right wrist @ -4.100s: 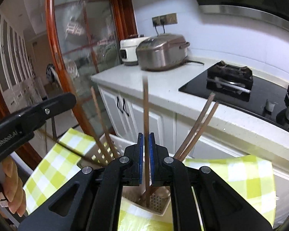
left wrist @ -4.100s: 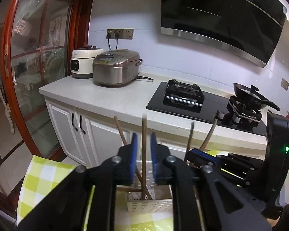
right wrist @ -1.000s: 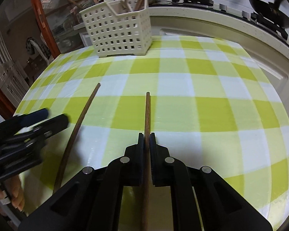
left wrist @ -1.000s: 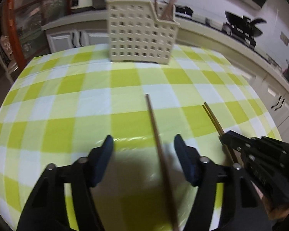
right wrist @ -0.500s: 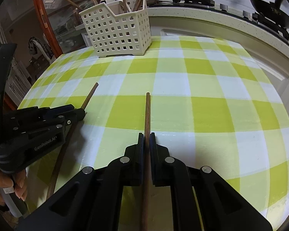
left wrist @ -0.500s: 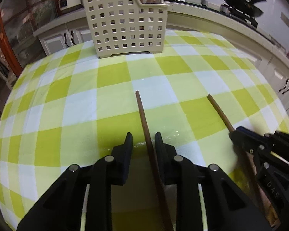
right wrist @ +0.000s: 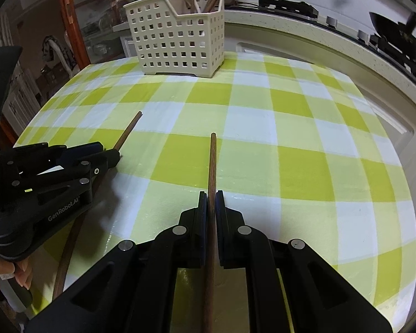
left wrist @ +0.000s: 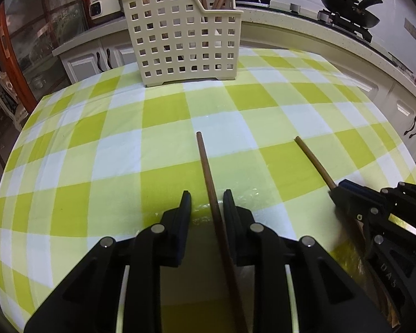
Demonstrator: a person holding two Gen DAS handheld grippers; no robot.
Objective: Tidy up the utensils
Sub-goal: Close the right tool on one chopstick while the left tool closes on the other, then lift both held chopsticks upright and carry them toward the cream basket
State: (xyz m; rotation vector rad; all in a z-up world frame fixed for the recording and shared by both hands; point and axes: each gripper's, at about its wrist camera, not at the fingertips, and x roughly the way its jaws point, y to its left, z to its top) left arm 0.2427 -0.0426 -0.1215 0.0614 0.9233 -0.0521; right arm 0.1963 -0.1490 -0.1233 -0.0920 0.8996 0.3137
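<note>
Chopsticks on the table: 2, one chopstick (left wrist: 208, 177) by the left gripper (left wrist: 207, 198) and another chopstick (right wrist: 212, 166) in the right gripper (right wrist: 211, 198)
Chopsticks standing in the basket: at least 5, hard to count
Baskets: 1 white basket (left wrist: 185, 41) with square holes
Grippers: 2
Checked tablecloths: 1 tablecloth (left wrist: 97, 152), green and white
Pans on the stove: 1 black pan (left wrist: 349, 5)
Cookers on the counter: 2, a white cooker (left wrist: 104, 0) and a grey one partly hidden
</note>
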